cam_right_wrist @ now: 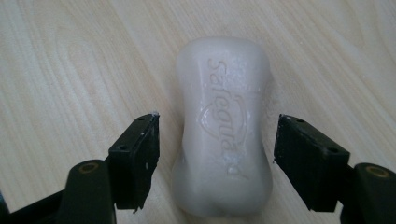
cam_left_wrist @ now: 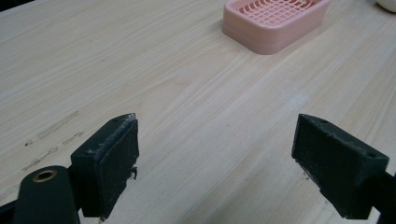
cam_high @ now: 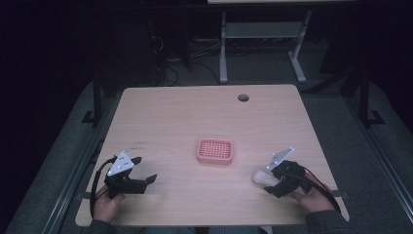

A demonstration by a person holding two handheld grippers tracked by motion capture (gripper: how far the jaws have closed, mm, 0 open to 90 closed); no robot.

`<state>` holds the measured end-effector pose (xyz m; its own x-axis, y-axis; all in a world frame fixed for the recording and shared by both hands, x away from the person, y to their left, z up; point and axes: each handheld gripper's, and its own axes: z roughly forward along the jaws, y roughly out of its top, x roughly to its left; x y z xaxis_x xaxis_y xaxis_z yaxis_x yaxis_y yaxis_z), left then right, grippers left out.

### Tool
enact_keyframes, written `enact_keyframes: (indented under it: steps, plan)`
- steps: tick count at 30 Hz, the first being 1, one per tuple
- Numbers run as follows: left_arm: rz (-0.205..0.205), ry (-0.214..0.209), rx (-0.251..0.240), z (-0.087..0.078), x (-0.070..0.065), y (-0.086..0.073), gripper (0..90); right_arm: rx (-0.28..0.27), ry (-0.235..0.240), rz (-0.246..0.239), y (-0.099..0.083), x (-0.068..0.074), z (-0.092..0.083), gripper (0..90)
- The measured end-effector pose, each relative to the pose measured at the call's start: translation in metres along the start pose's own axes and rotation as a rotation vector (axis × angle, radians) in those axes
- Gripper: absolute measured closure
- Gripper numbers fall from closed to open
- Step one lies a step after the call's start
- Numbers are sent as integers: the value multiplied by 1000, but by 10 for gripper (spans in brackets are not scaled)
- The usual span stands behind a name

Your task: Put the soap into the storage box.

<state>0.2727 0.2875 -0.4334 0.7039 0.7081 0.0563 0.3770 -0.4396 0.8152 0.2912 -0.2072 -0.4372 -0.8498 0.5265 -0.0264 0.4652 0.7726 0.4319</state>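
**Right tool straddles white soap bar on counter**

While its jaws stand apart on either side of the bar, the right tool [cam_right_wrist: 217, 154] has not gripped the white soap bar [cam_right_wrist: 224, 126]: in the right gripper view a gap shows between each pad and the soap, which lies flat on the wooden counter [cam_high: 185, 112], lettering up. The left tool [cam_left_wrist: 217, 158] hangs wide open over bare wood near the counter's front left edge, holding nothing. Between the two, near the middle of the counter, sits a pink slatted soap dish [cam_high: 215, 150], well apart from the soap. A person's hands hold both tools from the near edge.
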Motion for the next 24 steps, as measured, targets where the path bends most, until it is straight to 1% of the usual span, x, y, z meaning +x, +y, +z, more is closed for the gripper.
enact_keyframes:
  steps: [3,7,8,11,12,18,19,23,24]
  plan:
    - [0,0,-1,0,0,0,145,6,3,2,2,-1,2,328]
    - [3,0,2,0,0,0,145,24,7,-11,5,-1,7,361]
    - [-9,0,-3,0,0,0,145,29,10,-11,5,-1,8,370]
    - [-7,0,-2,0,0,0,145,33,7,-13,6,-1,9,382]
    - [0,0,-2,0,0,0,145,37,8,-15,6,-2,10,395]
    - [-1,0,-2,0,0,0,145,44,16,-15,8,-3,12,415]
    - [-7,-1,-1,0,0,0,145,47,14,-20,9,-3,12,419]
    - [0,-1,-1,0,0,0,145,52,13,-34,11,-3,14,439]
    - [-6,-1,-2,0,0,0,145,59,17,-35,11,-4,15,444]
